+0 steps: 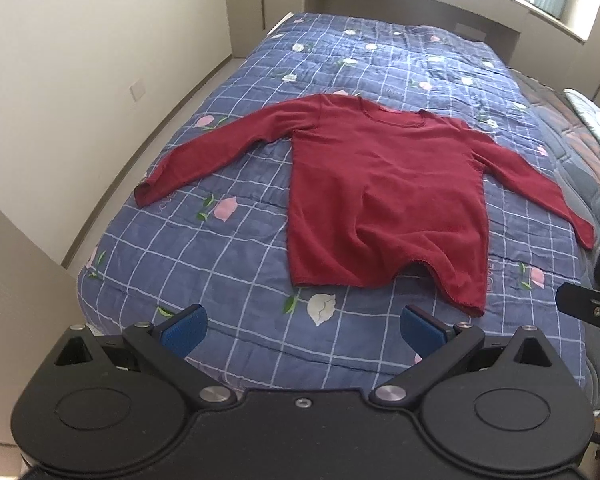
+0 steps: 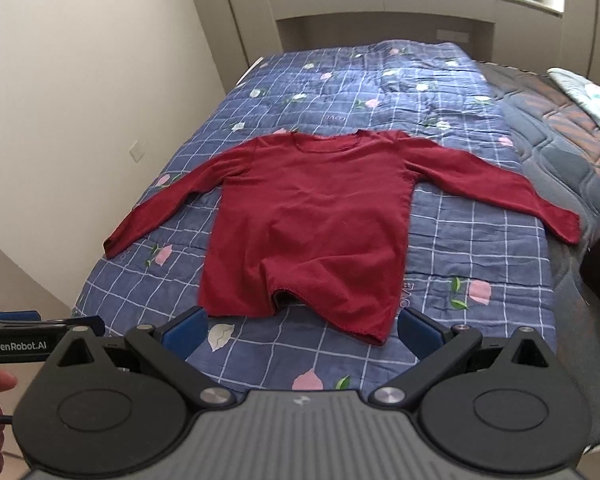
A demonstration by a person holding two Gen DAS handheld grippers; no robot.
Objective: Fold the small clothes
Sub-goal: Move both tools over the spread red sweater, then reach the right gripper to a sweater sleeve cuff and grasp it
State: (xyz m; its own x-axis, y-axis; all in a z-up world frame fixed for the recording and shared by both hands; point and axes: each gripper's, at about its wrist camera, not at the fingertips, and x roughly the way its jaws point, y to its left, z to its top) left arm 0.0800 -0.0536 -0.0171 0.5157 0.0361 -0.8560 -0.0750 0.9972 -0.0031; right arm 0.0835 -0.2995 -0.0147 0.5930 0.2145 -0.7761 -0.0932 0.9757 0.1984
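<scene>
Hovering short of the near hem, left gripper (image 1: 302, 330) and right gripper (image 2: 300, 332) both spread wide and empty, over a dark red long-sleeved top (image 1: 384, 200) lying flat, sleeves outstretched, on the blue checked floral quilt (image 1: 236, 264); folding seemingly not yet begun, likely needing a sleeve pinched and carried across the body.

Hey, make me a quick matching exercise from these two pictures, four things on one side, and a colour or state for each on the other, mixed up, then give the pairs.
Things:
1. shirt
2. quilt
3. left hand-held gripper
4. shirt hem

Descriptions:
A. blue with a white grid and flowers
B. open, holding nothing
C. dark red, sleeves spread out
D. bunched up in the middle

Pairs: 1-C, 2-A, 3-B, 4-D
</scene>
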